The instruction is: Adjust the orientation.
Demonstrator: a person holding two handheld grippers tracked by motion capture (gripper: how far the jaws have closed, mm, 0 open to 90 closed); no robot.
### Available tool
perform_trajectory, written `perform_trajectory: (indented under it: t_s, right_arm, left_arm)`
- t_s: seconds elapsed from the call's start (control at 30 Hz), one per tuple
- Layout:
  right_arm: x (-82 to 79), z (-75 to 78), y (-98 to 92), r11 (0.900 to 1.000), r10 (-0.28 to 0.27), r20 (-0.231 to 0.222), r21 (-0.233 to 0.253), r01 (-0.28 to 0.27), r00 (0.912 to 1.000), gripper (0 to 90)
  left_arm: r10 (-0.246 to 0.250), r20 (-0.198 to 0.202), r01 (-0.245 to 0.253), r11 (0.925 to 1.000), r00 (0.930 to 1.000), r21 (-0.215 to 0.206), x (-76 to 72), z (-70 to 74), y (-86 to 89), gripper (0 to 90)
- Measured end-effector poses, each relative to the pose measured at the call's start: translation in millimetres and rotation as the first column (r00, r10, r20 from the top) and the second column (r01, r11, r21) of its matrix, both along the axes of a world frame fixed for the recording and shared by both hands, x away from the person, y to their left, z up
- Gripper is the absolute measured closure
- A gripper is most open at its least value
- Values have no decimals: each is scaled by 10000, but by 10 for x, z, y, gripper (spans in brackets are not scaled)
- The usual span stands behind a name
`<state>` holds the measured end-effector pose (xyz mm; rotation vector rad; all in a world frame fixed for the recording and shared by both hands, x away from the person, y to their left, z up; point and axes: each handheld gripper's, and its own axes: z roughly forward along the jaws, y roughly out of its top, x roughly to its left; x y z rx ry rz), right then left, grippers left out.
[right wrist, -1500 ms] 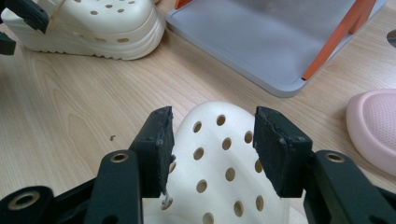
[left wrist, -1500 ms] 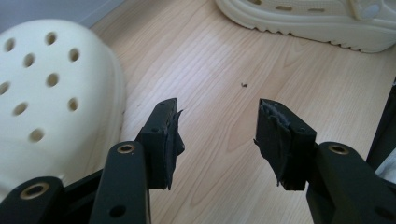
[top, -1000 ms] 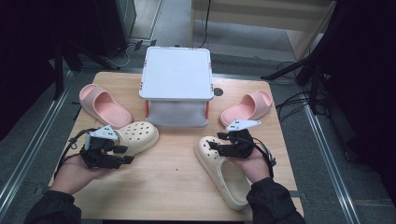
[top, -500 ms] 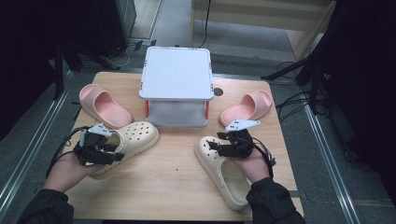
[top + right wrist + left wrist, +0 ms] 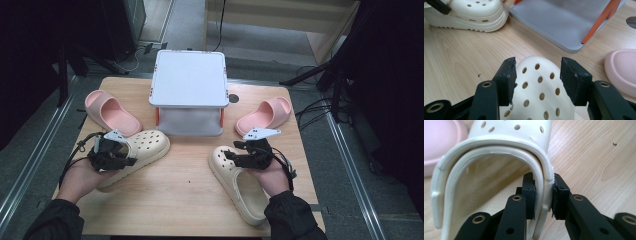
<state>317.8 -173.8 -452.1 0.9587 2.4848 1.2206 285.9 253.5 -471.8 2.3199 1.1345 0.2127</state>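
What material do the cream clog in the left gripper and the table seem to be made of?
The cream clog looks like moulded foam or soft plastic: matte, smooth, with punched holes and a thick rounded rim. The table looks like light wood or wood laminate, judging by its visible grain.

desk (image 5: 190, 190): pale wood, visible grain, matt
cream clogs (image 5: 506, 147): smooth moulded foam, perforated, soft sheen
pink slides (image 5: 624, 70): matt foam, finely textured footbed
fingers (image 5: 571, 75): black plastic, rough rubbery pads
box (image 5: 189, 80): smooth grey-white plastic
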Motion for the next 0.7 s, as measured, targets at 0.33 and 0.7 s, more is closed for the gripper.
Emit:
perform_trajectory:
  t_s: [0.33, 0.7]
  right_arm:
    - [-82, 82, 1, 9993, -140, 196, 343, 134, 9997, 485]
    - [-320, 232, 225, 9993, 294, 798, 217, -312, 9964, 491]
  left_arm:
    - [-21, 710, 27, 10000, 9975, -91, -73, 175, -185, 773]
    - [-657, 440, 672, 9972, 9969, -336, -168, 160, -651, 771]
